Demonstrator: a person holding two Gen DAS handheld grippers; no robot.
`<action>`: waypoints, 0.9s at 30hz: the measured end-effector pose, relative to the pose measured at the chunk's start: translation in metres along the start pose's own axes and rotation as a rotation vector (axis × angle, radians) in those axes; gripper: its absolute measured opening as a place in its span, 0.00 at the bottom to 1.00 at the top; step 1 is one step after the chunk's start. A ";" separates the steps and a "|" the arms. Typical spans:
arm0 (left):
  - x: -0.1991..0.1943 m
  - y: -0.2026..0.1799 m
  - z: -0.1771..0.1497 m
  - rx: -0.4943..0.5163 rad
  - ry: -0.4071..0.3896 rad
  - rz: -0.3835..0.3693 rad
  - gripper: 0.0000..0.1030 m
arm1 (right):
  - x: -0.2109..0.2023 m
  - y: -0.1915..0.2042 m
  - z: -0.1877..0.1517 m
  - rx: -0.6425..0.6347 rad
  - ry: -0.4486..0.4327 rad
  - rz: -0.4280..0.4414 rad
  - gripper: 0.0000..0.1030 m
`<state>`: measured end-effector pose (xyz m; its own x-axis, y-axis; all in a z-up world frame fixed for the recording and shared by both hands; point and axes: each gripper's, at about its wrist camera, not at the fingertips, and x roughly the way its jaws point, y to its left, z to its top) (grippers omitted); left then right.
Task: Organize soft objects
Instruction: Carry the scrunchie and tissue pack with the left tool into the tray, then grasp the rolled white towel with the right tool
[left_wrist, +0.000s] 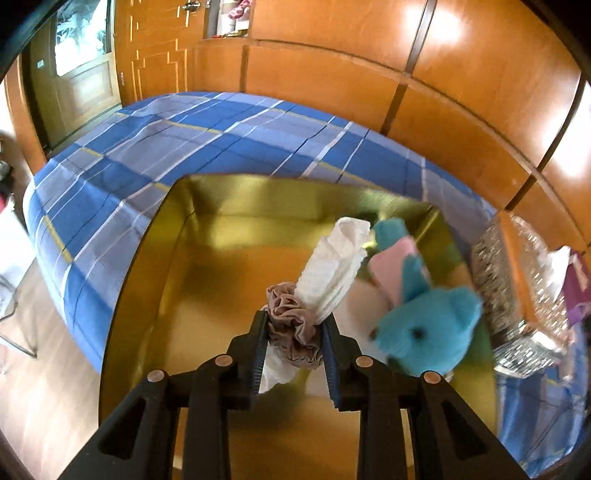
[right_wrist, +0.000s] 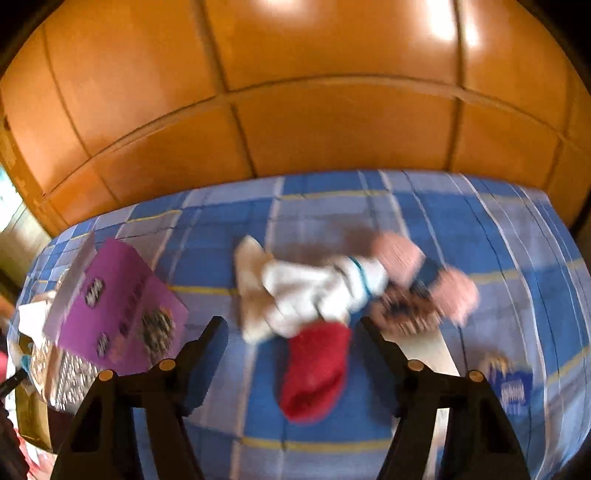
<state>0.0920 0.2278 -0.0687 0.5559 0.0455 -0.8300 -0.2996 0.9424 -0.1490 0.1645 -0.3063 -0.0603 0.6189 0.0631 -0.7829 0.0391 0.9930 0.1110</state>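
Two soft bundles share your left tool (left_wrist: 295, 350), clamped on a taupe scrunchie (left_wrist: 291, 317) and a white folded cloth (left_wrist: 332, 269) above the gold box (left_wrist: 177, 236); both are light, limp, slip-prone. Your right tool (right_wrist: 291, 354) stands apart over the red sock (right_wrist: 314, 369) on the bed (right_wrist: 480, 221); pinch its bunched middle.

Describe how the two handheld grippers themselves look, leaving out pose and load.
Both are matte black plastic. The left gripper has two angular fingers with ribbed blue pads inside, triangular cut-outs in the frame and four round copper-coloured pins. The right gripper has the same black fingers, cut-outs and pins; blur hides its pad detail. No cables or sleeves show.
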 end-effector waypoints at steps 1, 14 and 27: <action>0.003 0.000 -0.003 0.005 0.004 0.007 0.29 | 0.008 0.006 0.008 -0.018 0.008 -0.004 0.66; 0.017 0.006 -0.015 -0.010 0.031 0.030 0.60 | 0.132 0.050 0.036 -0.146 0.280 -0.047 0.66; 0.001 -0.006 -0.020 0.077 -0.038 0.064 0.69 | 0.127 0.036 0.008 -0.120 0.328 -0.045 0.40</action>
<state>0.0793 0.2162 -0.0796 0.5667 0.1175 -0.8155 -0.2758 0.9597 -0.0534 0.2510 -0.2632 -0.1509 0.3333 0.0283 -0.9424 -0.0444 0.9989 0.0143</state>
